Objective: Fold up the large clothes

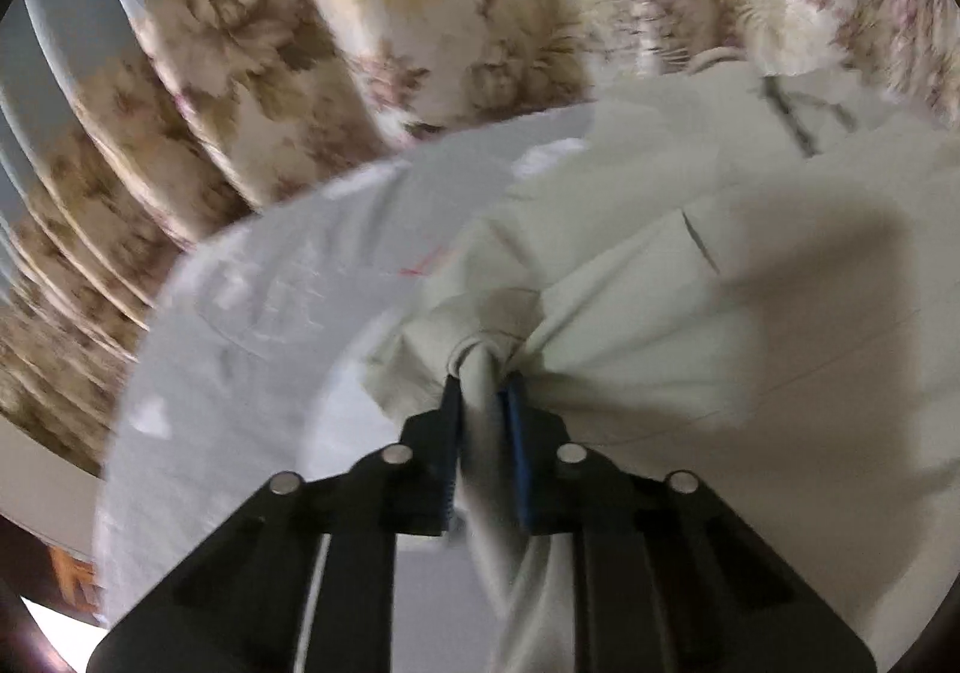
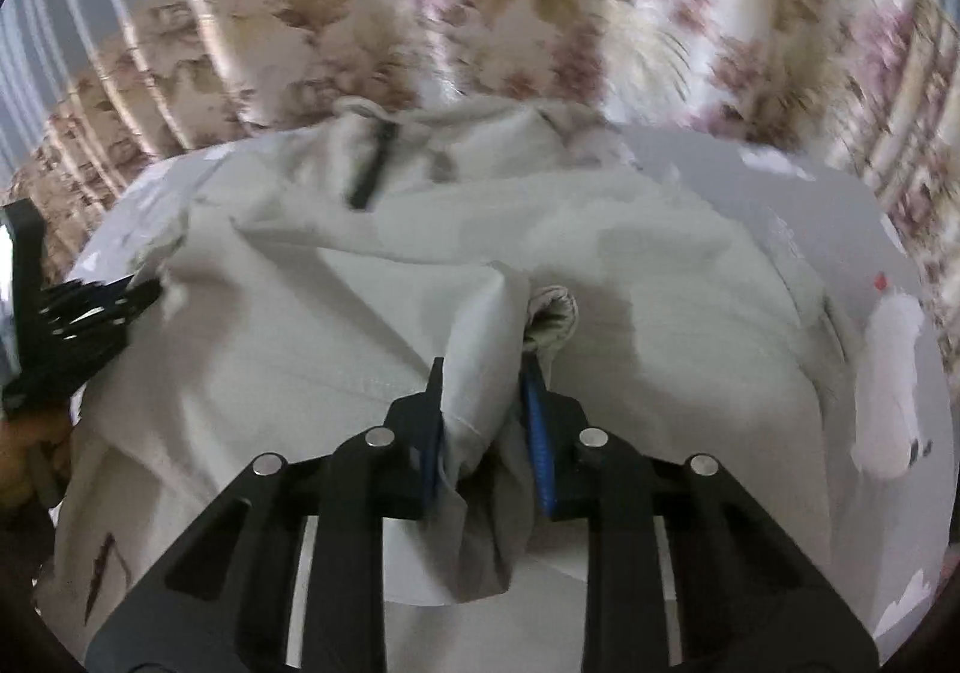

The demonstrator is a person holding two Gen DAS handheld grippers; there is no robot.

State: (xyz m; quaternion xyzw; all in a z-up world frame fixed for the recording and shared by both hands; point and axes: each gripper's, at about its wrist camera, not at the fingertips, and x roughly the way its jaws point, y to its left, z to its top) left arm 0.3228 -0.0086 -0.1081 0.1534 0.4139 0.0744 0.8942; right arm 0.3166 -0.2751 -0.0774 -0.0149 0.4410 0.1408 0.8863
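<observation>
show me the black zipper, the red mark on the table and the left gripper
black zipper [image 2: 373,166], right wrist view, middle of its dark strip
red mark [image 2: 881,282], right wrist view, the small red spot
left gripper [image 1: 480,394], left wrist view, between fingertips pinching cloth

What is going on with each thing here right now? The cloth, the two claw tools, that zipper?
Left gripper: shut on a bunched fold of the garment.
Right gripper: shut on a bunched fold of the garment.
Garment: pale, crumpled, spread on the table, pinched up at both grips.
Zipper: at the far end; too blurred to tell whether closed.
Table: white, partly covered.
Curtain: floral, hanging behind.
</observation>
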